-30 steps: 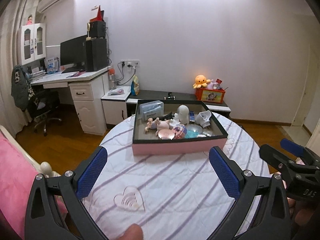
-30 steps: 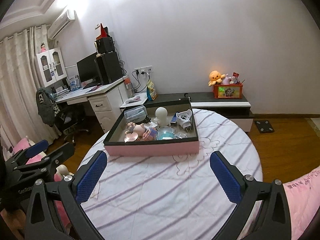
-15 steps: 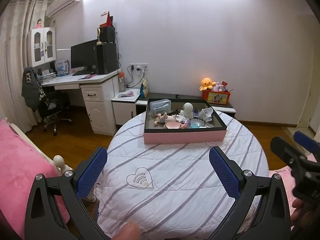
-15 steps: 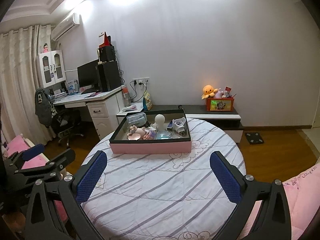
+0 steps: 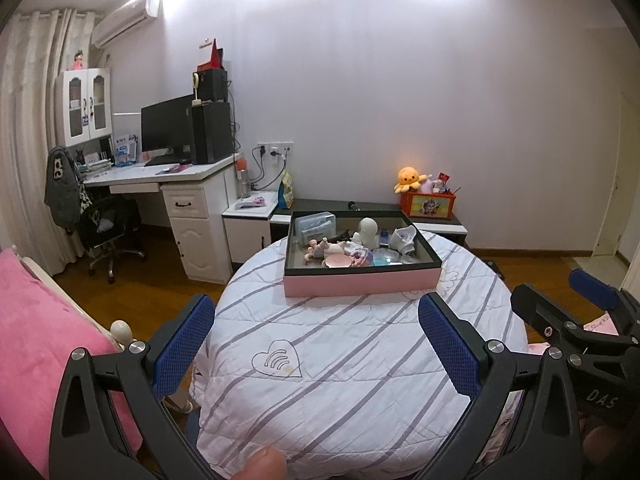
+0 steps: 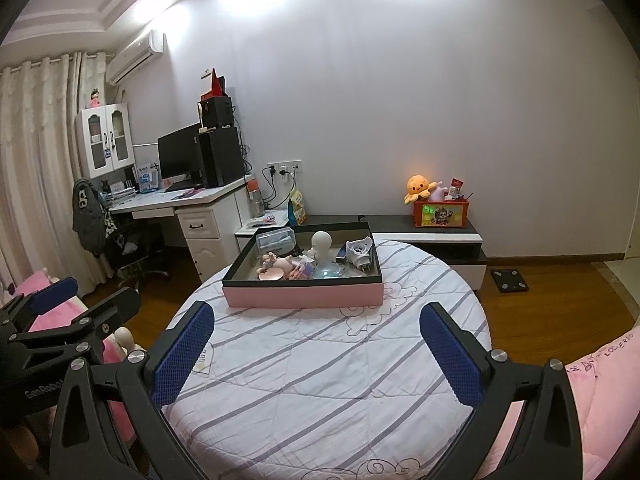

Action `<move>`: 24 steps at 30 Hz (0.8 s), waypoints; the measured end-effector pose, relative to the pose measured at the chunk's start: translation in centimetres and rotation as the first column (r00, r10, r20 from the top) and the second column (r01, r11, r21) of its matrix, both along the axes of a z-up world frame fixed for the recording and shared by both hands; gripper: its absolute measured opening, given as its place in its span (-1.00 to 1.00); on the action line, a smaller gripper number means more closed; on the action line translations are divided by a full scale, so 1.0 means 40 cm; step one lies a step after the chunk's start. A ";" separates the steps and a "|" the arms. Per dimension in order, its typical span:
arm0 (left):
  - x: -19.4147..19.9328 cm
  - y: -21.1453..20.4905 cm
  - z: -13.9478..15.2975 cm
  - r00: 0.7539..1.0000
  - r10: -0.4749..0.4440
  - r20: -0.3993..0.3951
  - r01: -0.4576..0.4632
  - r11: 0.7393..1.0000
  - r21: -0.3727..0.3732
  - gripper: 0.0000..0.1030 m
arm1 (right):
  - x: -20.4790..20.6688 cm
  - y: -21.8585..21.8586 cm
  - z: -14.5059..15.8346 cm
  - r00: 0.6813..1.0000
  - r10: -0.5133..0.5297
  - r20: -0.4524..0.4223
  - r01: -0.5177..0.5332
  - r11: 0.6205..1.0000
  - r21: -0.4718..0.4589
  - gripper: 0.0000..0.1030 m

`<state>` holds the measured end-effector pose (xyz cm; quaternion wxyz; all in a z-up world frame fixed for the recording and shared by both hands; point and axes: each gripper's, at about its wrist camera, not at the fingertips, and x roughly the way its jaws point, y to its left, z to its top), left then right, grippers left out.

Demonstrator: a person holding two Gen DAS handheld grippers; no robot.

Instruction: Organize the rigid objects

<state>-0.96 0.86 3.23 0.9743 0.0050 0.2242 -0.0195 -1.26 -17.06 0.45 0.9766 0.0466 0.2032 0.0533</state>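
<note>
Both tools pulled back; tray (image 5: pixel 362 282) far ahead, untouched.

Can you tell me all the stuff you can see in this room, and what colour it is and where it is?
round table: 1, white cloth with grey stripes, in front
tray: 1, pink sides and black rim, far side of the table
white figurine: 1, white, standing in the tray
clear box: 1, see-through, tray's back left corner
small toys and bits: several, pink and blue, front of the tray, too small to count
octopus plush: 1, orange, on the red box by the wall
monitor: 1, black, on the white desk
office chair: 1, black, at the desk
left gripper: 1, black with blue pads, open, empty
right gripper: 1, same colours, open, empty
</note>
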 end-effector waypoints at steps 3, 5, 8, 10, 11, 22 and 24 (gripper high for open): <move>-0.008 -0.002 0.003 1.000 -0.003 0.004 0.003 1.000 0.004 1.00 | -0.004 -0.007 0.001 1.000 -0.008 0.003 0.008 1.000 0.004 1.00; -0.009 -0.003 0.003 1.000 -0.001 0.005 0.001 1.000 0.007 1.00 | -0.006 -0.007 0.004 1.000 -0.012 0.005 0.012 1.000 0.009 1.00; -0.012 -0.001 0.004 1.000 0.001 0.005 -0.001 1.000 0.005 1.00 | -0.006 -0.007 0.007 1.000 -0.014 0.008 0.014 1.000 0.010 1.00; -0.010 0.000 0.004 1.000 -0.001 0.003 0.001 1.000 0.006 1.00 | -0.007 -0.008 0.009 1.000 -0.014 0.009 0.014 1.000 0.011 1.00; -0.011 0.000 0.004 1.000 -0.001 0.004 0.001 1.000 0.008 1.00 | -0.005 -0.009 0.009 1.000 -0.016 0.008 0.016 1.000 0.011 1.00; -0.007 0.003 0.002 1.000 0.009 0.003 -0.009 1.000 0.008 1.00 | -0.007 -0.022 0.010 1.000 -0.030 0.006 0.030 0.999 0.012 1.00; -0.007 0.003 0.002 1.000 0.009 0.003 -0.010 1.000 0.008 1.00 | -0.007 -0.022 0.010 1.000 -0.030 0.006 0.030 0.999 0.012 1.00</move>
